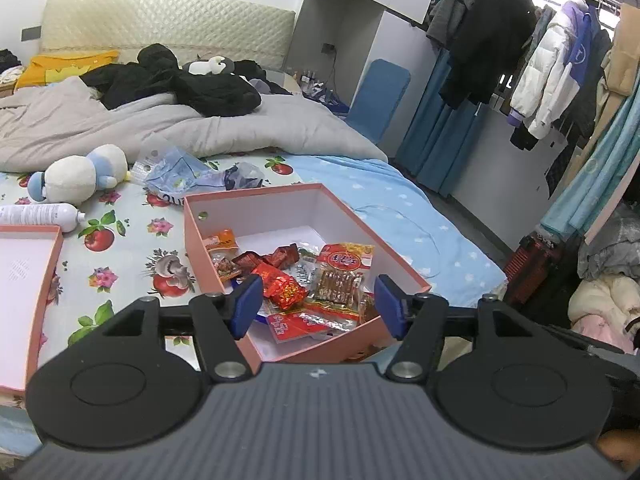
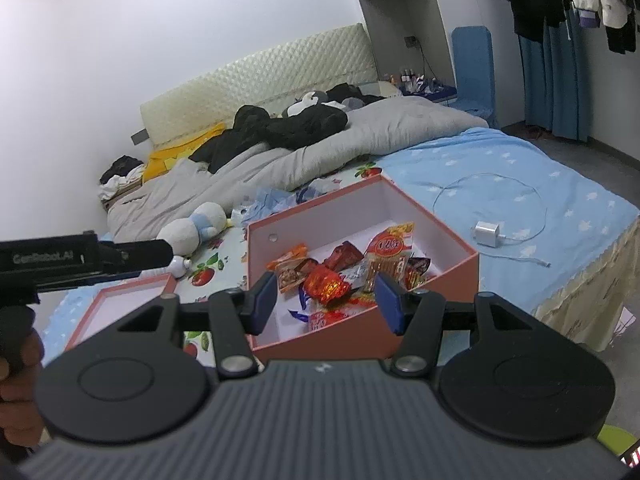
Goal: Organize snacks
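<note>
An open pink box (image 1: 256,200) stands on the bed and holds several snack packets, among them a long clear packet with a red label (image 1: 340,276) and a shiny red pouch (image 1: 280,286). The box also shows in the right wrist view (image 2: 452,240), with the same red pouch (image 2: 326,284). My left gripper (image 1: 318,306) is open and empty, hovering above the box's near corner. My right gripper (image 2: 326,302) is open and empty above the box's near edge. The left gripper's black body (image 2: 80,260) shows at the left of the right wrist view.
The pink box lid (image 1: 24,280) lies left of the box, also in the right wrist view (image 2: 128,300). A white bottle (image 1: 40,216), a plush toy (image 1: 76,176) and crumpled blue wrappers (image 1: 180,176) lie behind. A white charger with cable (image 2: 488,234) lies on the blue sheet.
</note>
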